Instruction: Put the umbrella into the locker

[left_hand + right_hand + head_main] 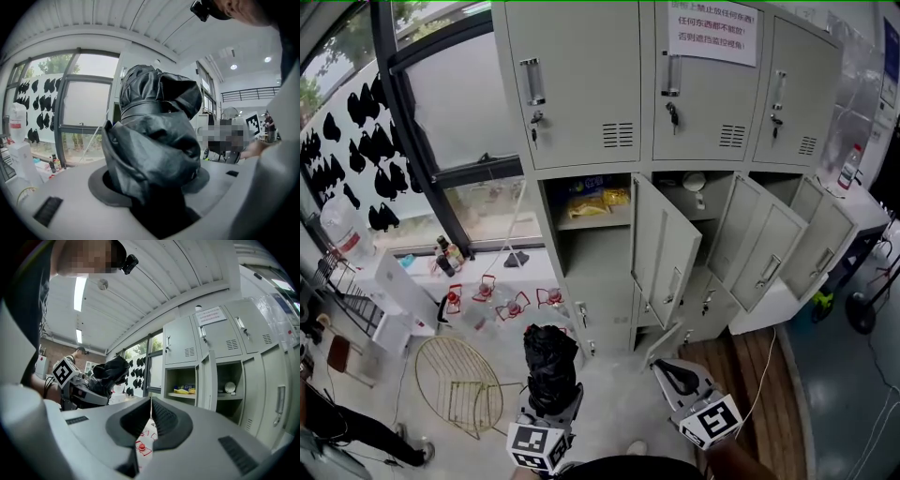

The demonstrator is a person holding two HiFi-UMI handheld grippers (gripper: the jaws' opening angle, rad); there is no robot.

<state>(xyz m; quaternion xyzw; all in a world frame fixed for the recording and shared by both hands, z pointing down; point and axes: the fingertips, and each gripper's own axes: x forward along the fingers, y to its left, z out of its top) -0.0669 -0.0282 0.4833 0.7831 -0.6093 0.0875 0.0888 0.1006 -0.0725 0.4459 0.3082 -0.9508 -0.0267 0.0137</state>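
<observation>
Well short of locker (581, 84): left tool (549, 405) clenched on folded black umbrella (550, 361), aimed at locker. Right tool (673, 373) pinched closed, empty. Step, likely: carry. Next: reach locker's open compartment (598, 261), slide umbrella inside.

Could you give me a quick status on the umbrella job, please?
Left hand-held gripper shut on folded black fabric umbrella. Right hand-held gripper shut, empty. Lower doors of grey metal locker open.

Black folded umbrella (551, 364) upright in left gripper (549, 411); grey locker (581, 75), lower doors (664, 248) open.
</observation>
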